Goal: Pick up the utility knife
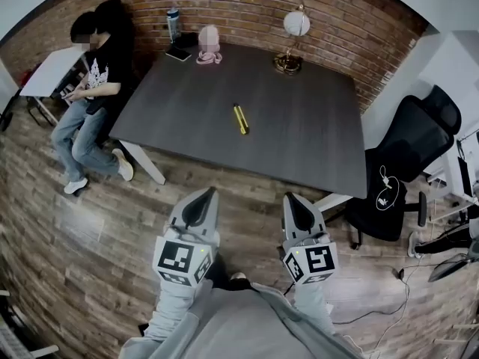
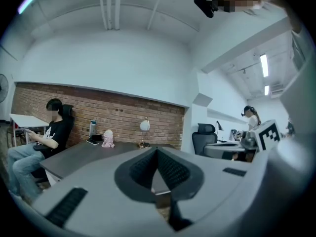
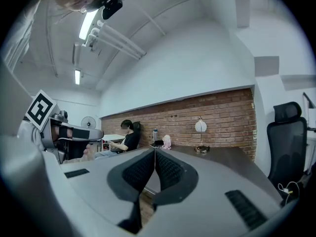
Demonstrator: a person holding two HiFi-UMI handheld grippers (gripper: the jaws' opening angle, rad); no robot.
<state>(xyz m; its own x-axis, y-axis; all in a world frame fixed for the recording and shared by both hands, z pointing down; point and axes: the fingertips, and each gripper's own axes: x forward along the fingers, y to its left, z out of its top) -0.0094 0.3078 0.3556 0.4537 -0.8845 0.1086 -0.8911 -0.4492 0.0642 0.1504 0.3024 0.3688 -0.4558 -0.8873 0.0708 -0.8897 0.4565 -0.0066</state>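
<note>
A yellow utility knife lies near the middle of the dark grey table in the head view. Both grippers hang over the wooden floor, short of the table's near edge and well apart from the knife. My left gripper is shut with nothing in it; in the left gripper view its pads meet. My right gripper is also shut and empty, its pads pressed together. The knife does not show in either gripper view.
A seated person is at the table's left end. A bottle, a pink toy and a globe lamp stand along the far edge by the brick wall. A black office chair is at the right.
</note>
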